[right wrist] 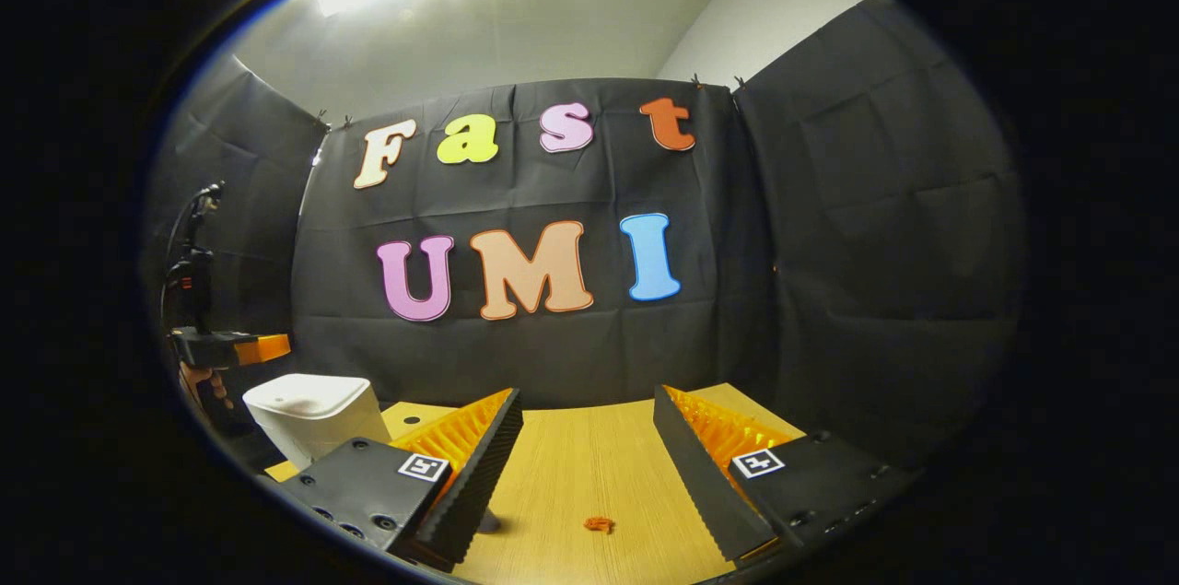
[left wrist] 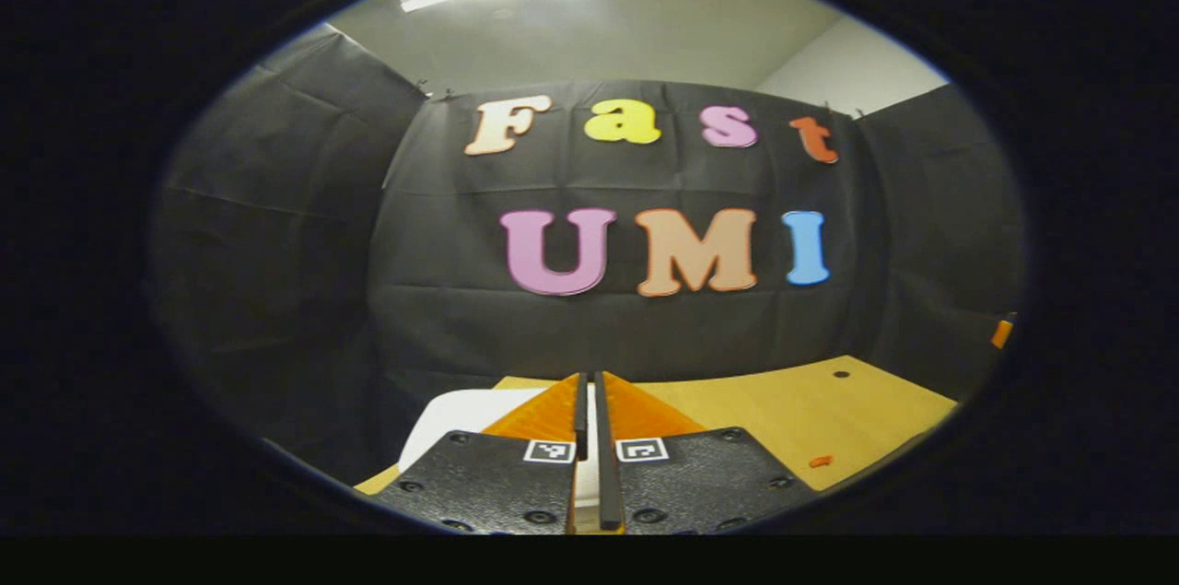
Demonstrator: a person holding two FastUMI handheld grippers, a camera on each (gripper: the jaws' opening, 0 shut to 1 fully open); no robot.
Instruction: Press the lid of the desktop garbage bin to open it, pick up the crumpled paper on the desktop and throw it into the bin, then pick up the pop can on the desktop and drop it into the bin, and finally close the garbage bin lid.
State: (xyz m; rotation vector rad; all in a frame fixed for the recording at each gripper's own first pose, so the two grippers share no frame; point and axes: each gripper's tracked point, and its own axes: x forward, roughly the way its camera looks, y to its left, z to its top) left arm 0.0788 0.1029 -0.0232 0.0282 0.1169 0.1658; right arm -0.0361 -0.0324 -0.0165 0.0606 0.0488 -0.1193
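Note:
The white desktop bin (right wrist: 313, 415) stands at the table's left, and its lid looks down. In the left gripper view the bin (left wrist: 461, 424) sits just behind and left of my left gripper (left wrist: 589, 382), whose fingers are shut together with nothing between them. The right gripper view shows that left gripper (right wrist: 281, 346) farther off, held by a hand (right wrist: 207, 387) just above and left of the bin. My right gripper (right wrist: 588, 396) is open over the wooden table (right wrist: 589, 465), with nothing between its fingers.
A small orange scrap (right wrist: 599, 524) lies on the table between my right fingers, and the scrap (left wrist: 820, 461) is also near the table's right in the left gripper view. Black cloth walls close the booth behind and on both sides. The table's far edge (left wrist: 829, 364) meets the back wall.

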